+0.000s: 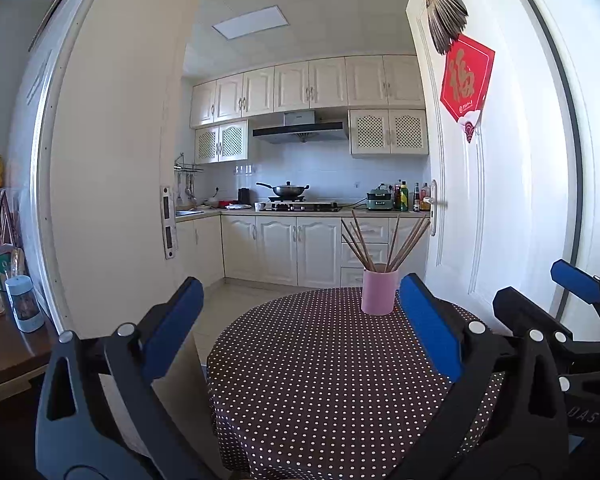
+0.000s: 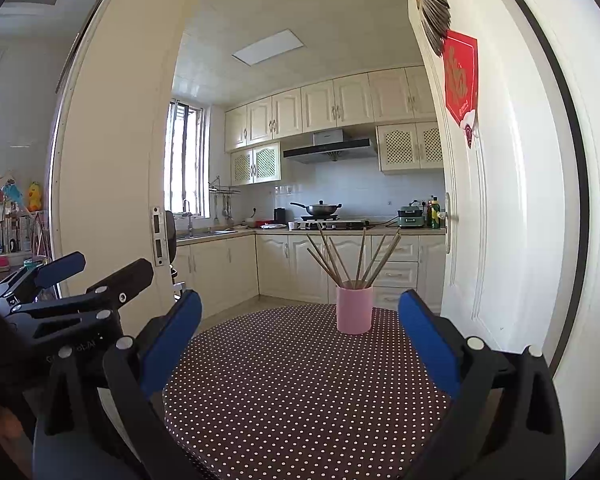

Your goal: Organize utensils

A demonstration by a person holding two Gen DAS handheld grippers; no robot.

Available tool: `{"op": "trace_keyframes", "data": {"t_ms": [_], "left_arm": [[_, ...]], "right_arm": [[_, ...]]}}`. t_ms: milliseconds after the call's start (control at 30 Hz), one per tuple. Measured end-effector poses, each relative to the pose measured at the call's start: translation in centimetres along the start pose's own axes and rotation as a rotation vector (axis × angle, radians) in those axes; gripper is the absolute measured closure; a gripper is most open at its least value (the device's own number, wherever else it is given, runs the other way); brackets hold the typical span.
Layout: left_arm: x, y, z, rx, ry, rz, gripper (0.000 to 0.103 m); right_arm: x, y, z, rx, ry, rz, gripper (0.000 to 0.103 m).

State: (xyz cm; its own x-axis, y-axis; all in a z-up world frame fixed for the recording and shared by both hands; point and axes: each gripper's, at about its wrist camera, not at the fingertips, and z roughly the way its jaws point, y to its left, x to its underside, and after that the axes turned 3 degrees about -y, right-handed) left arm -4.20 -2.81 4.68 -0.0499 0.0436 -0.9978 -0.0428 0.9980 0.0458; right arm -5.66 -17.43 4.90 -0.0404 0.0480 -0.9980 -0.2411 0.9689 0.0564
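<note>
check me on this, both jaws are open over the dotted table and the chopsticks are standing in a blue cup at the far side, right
Not quite: the cup is pink, not blue, as the right wrist view shows plainly. The rest holds: the left gripper and right gripper both have their jaws open over the dotted table, and the chopsticks stand in that cup at the far side.

The bench [image 1: 320,380] and kitchen beyond are faced level from low at its near edge by both side-by-side views.

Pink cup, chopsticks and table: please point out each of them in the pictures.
pink cup [image 1: 377,294], left wrist view, on the middle of its side wall.
chopsticks [image 2: 360,256], right wrist view, on one stick's shaft above the cup.
table [image 1: 320,380], left wrist view, on bare dotted cloth.
</note>
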Motion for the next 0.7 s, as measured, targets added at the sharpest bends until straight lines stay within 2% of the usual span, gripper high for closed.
{"op": "trace_keyframes", "data": {"t_ms": [700], "left_arm": [[0.5,-1.1,2.6,-0.017,-0.001,0.058,0.006]], "right_arm": [[1.0,-1.4,2.5,0.017,0.015,0.04,0.008]]}}
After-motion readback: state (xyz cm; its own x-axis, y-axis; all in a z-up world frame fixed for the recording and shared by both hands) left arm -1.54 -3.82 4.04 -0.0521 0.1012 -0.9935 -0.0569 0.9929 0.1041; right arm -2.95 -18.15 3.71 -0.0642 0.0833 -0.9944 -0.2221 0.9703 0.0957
